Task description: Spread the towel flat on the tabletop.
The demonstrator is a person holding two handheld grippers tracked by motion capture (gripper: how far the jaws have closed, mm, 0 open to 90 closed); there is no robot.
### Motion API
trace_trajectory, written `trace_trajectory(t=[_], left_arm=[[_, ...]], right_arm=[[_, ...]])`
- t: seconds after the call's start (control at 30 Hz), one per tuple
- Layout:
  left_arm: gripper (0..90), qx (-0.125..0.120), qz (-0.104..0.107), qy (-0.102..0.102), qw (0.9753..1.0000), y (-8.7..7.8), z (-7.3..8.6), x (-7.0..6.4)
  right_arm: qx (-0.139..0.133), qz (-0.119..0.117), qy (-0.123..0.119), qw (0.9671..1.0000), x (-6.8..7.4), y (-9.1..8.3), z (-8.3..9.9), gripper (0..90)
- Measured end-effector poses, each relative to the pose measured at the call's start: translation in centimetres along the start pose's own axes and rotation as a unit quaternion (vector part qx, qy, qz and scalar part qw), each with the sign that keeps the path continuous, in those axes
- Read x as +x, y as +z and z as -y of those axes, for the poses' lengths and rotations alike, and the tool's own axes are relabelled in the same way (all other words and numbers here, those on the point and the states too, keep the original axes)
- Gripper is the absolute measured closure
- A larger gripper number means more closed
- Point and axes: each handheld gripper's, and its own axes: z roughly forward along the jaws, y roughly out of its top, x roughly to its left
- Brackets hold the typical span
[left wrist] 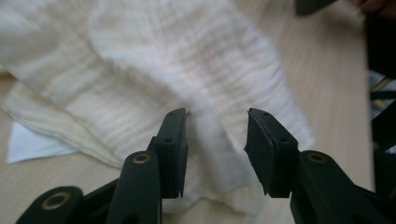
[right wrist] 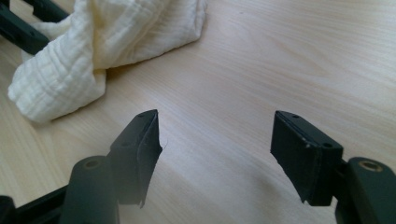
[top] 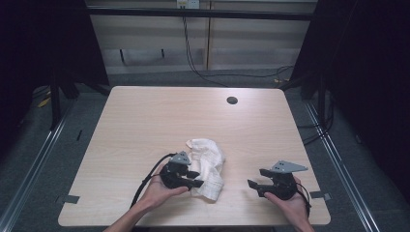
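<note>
Cloth: white, crumpled, lay on the wooden table toward its near edge. Left gripper: jaws apart, poised over the cloth's near left edge, a fold of fabric between them, unclamped. Right gripper: jaws wide apart above bare tabletop, near the cloth, not touching it.

We see a crumpled cream cloth, ribbed and bunched, lying near the bench's front edge.
</note>
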Motion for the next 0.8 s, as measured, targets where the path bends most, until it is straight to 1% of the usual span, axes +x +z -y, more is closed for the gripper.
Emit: trace_trajectory(t=[0.03,0.07,0.1,0.13,0.17,0.2,0.23,0.27,0.3,0.33,0.37,0.4,0.43,0.47,0.5,0.53,0.57,0.6,0.63,0.7,0.73,0.77,0.8], left_arm=[[55.7,0.0,0.0,0.0,1.0,0.0,0.0,0.0],[55.7,-0.008,-0.007,0.004,0.9999,-0.9,-0.2,0.0],[53.2,-0.025,-0.013,-0.003,0.9996,-1.8,-0.3,0.2],[51.5,-0.034,-0.019,-0.012,0.9992,-2.8,-0.3,0.6],[50.4,-0.038,-0.034,-0.016,0.9986,-3.6,-0.1,0.9],[49.3,-0.033,-0.051,-0.017,0.998,-4.3,0.1,1.2],[49.0,-0.029,-0.069,-0.034,0.9966,-5.6,1.1,2.0],[49.1,-0.029,-0.069,-0.034,0.9966,-5.6,1.1,2.0],[49.1,-0.028,-0.077,-0.041,0.9958,-6.0,1.7,2.3],[49.2,-0.021,-0.083,-0.043,0.9954,-6.3,2.4,2.6],[49.1,-0.015,-0.092,-0.046,0.9946,-6.6,3.1,2.9],[49.1,-0.014,-0.096,-0.053,0.9938,-6.7,3.7,3.1],[48.9,-0.012,-0.096,-0.059,0.9936,-7.0,4.0,3.4],[48.4,-0.015,-0.1,-0.062,0.993,-7.3,4.1,3.5],[47.8,-0.024,-0.103,-0.066,0.9922,-7.6,4.0,3.7],[47.5,-0.037,-0.102,-0.072,0.9915,-7.9,4.0,3.7],[47.3,-0.044,-0.103,-0.073,0.991,-8.2,3.9,3.9],[46.9,-0.049,-0.102,-0.076,0.9906,-8.3,3.9,3.9],[46.9,-0.055,-0.098,-0.08,0.9904,-8.4,3.9,4.1],[46.6,-0.05,-0.099,-0.084,0.9903,-8.2,4.0,4.2],[46.3,-0.049,-0.1,-0.084,0.9902,-8.1,4.1,4.2],[46.3,-0.048,-0.098,-0.086,0.9903,-8.0,4.1,4.3],[46.2,-0.043,-0.102,-0.084,0.9903,-7.8,4.2,4.4]], right_arm=[[0.0,0.0,0.0,1.0,0.0,0.0,0.0,32.8],[0.002,0.0,-0.003,1.0,0.1,0.0,-0.1,36.2],[0.007,0.001,-0.012,0.9999,0.3,0.0,-0.2,41.6],[0.009,0.004,-0.02,0.9997,0.6,0.0,-0.4,42.0],[0.011,0.006,-0.023,0.9997,0.8,0.1,-0.6,42.4],[0.015,-0.005,-0.029,0.9995,1.3,0.4,-1.2,44.7],[0.013,-0.011,-0.031,0.9994,1.6,0.5,-1.5,45.2],[0.013,-0.011,-0.031,0.9994,1.6,0.5,-1.5,45.2],[0.011,-0.017,-0.032,0.9993,2.0,0.6,-1.9,47.0],[0.004,-0.035,-0.038,0.9986,2.8,0.7,-3.1,50.6],[0.002,-0.045,-0.045,0.998,3.3,0.9,-3.7,52.5],[0.002,-0.045,-0.045,0.998,3.3,0.9,-3.7,52.5],[0.001,-0.055,-0.049,0.9973,3.8,1.1,-4.4,53.6],[-0.001,-0.06,-0.055,0.9967,4.3,1.4,-5.1,54.7],[-0.003,-0.067,-0.058,0.9961,4.9,1.7,-5.8,55.7],[-0.004,-0.075,-0.066,0.995,5.5,2.2,-6.4,56.6],[-0.006,-0.083,-0.071,0.9941,6.1,2.6,-7.0,56.6],[-0.007,-0.105,-0.081,0.9911,7.3,3.5,-8.1,56.6],[-0.007,-0.105,-0.081,0.9911,7.3,3.5,-8.1,56.6],[-0.003,-0.129,-0.089,0.9876,8.5,4.5,-8.8,58.1],[0.007,-0.148,-0.094,0.9845,9.5,5.5,-9.2,60.6],[0.007,-0.148,-0.094,0.9845,9.5,5.5,-9.2,60.6],[0.014,-0.154,-0.102,0.9827,9.9,6.1,-9.3,62.2]])
